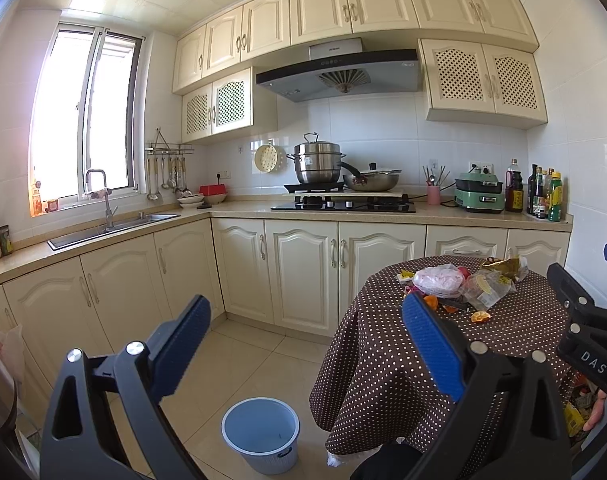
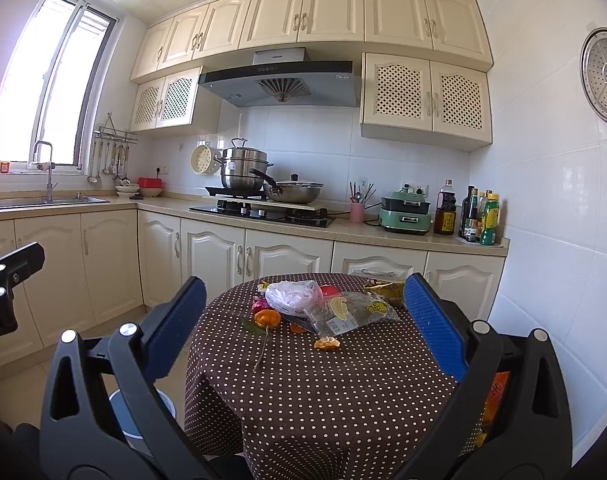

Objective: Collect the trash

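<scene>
A round table (image 2: 323,392) with a brown polka-dot cloth holds a heap of trash: a crumpled white plastic bag (image 2: 291,296), a clear printed wrapper (image 2: 351,308), a gold snack packet (image 2: 385,290), orange peel (image 2: 327,343) and a stem with a leaf (image 2: 261,350). The same heap (image 1: 463,284) shows at the right of the left wrist view. A pale blue bin (image 1: 261,430) stands on the floor left of the table. My left gripper (image 1: 305,324) hangs open above the floor and bin. My right gripper (image 2: 303,300) is open, high over the table, framing the heap.
Cream cabinets and a counter run along the back and left walls, with a sink (image 1: 111,228), a hob with pots (image 1: 343,202), a green cooker (image 2: 405,214) and bottles (image 2: 479,216). A tiled wall stands close on the right. The other gripper's black body (image 1: 583,320) reaches in from the right.
</scene>
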Motion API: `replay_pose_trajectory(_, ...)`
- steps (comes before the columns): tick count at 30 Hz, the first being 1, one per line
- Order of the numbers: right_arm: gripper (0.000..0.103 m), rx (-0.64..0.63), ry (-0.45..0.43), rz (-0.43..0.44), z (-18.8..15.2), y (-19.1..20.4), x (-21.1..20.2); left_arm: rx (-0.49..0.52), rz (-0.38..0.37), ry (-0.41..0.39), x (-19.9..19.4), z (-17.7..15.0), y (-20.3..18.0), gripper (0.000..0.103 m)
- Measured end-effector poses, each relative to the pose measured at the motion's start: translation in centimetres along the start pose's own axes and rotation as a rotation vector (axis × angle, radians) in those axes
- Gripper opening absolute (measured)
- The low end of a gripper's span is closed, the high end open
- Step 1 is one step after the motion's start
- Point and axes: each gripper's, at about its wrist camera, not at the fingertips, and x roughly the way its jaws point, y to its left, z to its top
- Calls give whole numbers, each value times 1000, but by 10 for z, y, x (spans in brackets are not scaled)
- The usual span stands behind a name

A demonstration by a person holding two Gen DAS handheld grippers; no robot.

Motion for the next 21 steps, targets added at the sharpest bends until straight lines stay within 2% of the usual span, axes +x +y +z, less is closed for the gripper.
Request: replay_pose_trajectory(21, 97, 15, 21, 32, -5, -2, 6, -1, 1, 3, 1, -1, 1, 95)
